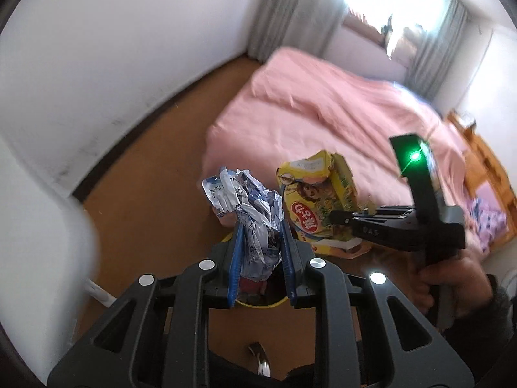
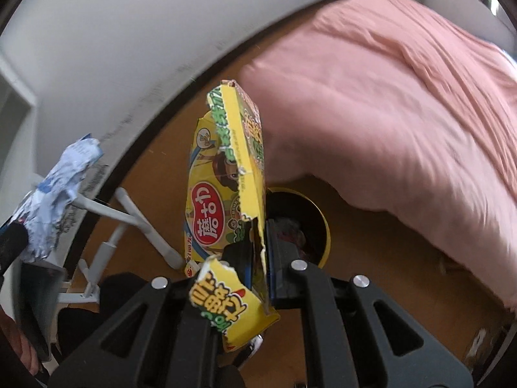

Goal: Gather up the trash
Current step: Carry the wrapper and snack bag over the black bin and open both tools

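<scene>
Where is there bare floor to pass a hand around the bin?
Bare wood floor lies open between the white wall and the pink bed. It is crowded near the yellow-rimmed bin, between the bed's edge and the white stand.

Daylight from window (image 1: 387,6) ahead-right of the left gripper, blown-out glare. Both views w/ motion blur, worst on pink bedcover (image 2: 404,113). Fisheye bending, dark corners.

Pink duvet (image 1: 323,113) sprawled over the bed, filling the right half of both views. Brown floor (image 1: 155,187) below it, white wall (image 1: 113,48) upper left. Grey curtains (image 1: 278,9) flanking a blown-out bright window, top right. White stand legs (image 2: 135,220) lower left in the right wrist view.
</scene>
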